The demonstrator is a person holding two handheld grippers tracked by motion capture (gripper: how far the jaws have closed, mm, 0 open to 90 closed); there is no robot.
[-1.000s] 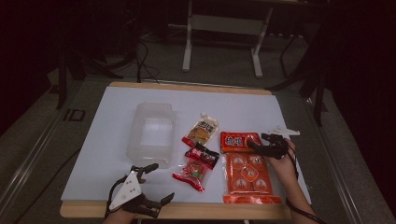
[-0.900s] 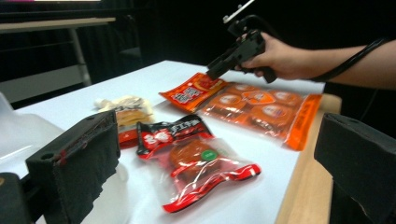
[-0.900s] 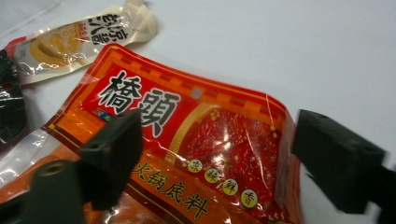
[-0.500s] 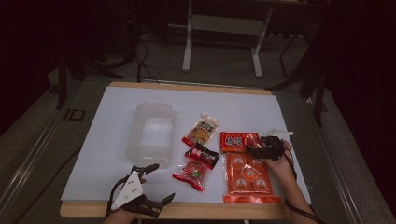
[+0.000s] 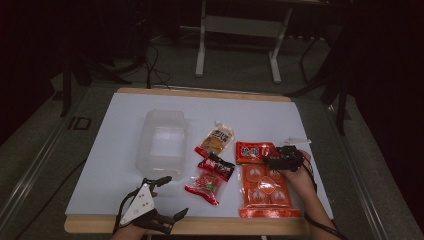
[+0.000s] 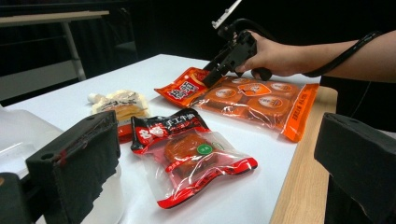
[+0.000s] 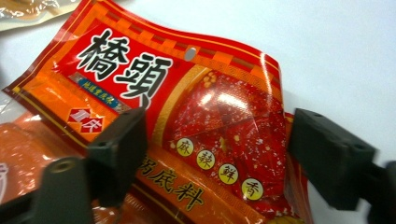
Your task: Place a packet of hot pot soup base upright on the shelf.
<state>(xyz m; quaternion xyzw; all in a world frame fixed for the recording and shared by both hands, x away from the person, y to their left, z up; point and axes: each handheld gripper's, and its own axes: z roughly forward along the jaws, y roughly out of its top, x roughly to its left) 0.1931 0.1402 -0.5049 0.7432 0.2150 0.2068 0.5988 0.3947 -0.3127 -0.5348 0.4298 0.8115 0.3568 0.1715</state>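
Thing in hand: a flat red-and-orange foil sachet of hotpot base [image 7: 187,116], printed with large black characters, lay on the white table top [image 5: 125,165] at about 4 o'clock from the table's middle, its near end overlapping the far end of a long orange plastic multipack [image 5: 265,192].
Right gripper: the right gripper [image 5: 274,161] hung over the sachet, its black jaws apart on either side of it and just then closing in; the pads did not yet press on it.
Left gripper: the left gripper [image 5: 167,197] rested at the table's near edge, around 7 o'clock, jaws wide apart and empty.
Handling: judged light, thin, limp and glossy, so likely to slip and sag.
Where to grip: probably the sealed edge band, which looks stiffer than the filled middle.
Neighbours: a small red snack packet [image 6: 196,158] at 6 o'clock, a clear plastic tub [image 5: 162,137] at 9 o'clock.
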